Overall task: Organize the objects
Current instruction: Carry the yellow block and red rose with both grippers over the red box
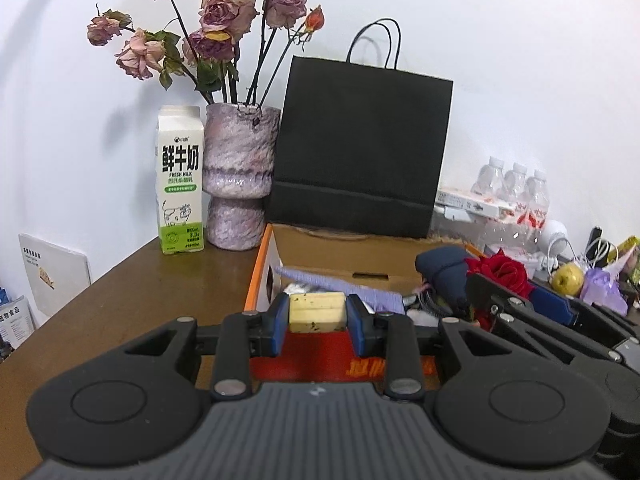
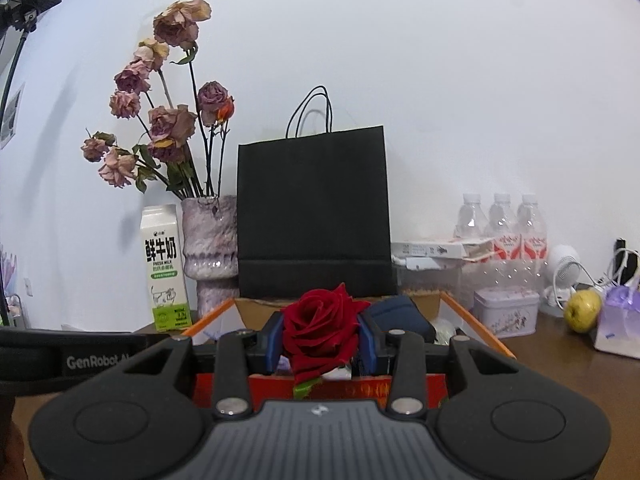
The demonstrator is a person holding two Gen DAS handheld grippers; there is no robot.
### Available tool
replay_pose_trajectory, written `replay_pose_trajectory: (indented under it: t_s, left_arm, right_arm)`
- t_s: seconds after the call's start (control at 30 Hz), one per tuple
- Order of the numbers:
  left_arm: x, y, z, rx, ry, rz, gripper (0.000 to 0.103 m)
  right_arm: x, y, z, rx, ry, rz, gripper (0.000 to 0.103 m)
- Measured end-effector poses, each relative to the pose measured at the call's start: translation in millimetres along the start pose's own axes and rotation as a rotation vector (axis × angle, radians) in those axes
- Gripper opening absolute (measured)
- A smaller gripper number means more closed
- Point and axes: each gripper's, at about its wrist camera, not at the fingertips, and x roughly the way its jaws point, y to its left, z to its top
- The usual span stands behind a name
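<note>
The left hand-held gripper (image 1: pixel 317 316) has its blue pads pressed on both sides of a pale yellow block (image 1: pixel 317 312) speckled with dark spots, held just above an open cardboard box (image 1: pixel 320 250). The right hand-held gripper (image 2: pixel 320 340) is closed around a red rose (image 2: pixel 320 328), whose velvety bloom fills the gap between the pads; a bit of green shows below the petals. It too sits over the box, beside the left one.

The box has orange edges and a red front, and rests on a brown wooden desk (image 1: pixel 132 296) against a plain white wall. Inside it lie a lilac strip (image 1: pixel 340 284) and a dark blue pouch (image 2: pixel 400 316). Behind the box stands a black paper bag (image 1: pixel 360 152) with cord handles. To its left are a mottled purple vase (image 1: pixel 240 176) of dried pink roses (image 1: pixel 224 12) and a milk carton (image 1: pixel 180 180). To the right are water bottles (image 2: pixel 502 224), a lilac tin (image 2: pixel 506 312) and a yellow-green apple (image 2: pixel 582 310).
</note>
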Motion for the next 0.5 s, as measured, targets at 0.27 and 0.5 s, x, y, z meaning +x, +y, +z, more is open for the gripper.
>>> replay_pose_trajectory:
  t_s: [0.27,0.5]
  left_arm:
    - [30.4,-3.6,20.5,-0.018,-0.034,0.004,0.031]
    - [58.9,-6.5,30.6,-0.021,-0.034,0.003,0.031]
  right_arm:
    - [32.2,-8.2,7.6,-0.015,-0.014,0.020,0.037]
    - [63.3,-13.3,12.4,-0.025,-0.007,0.028,0.037]
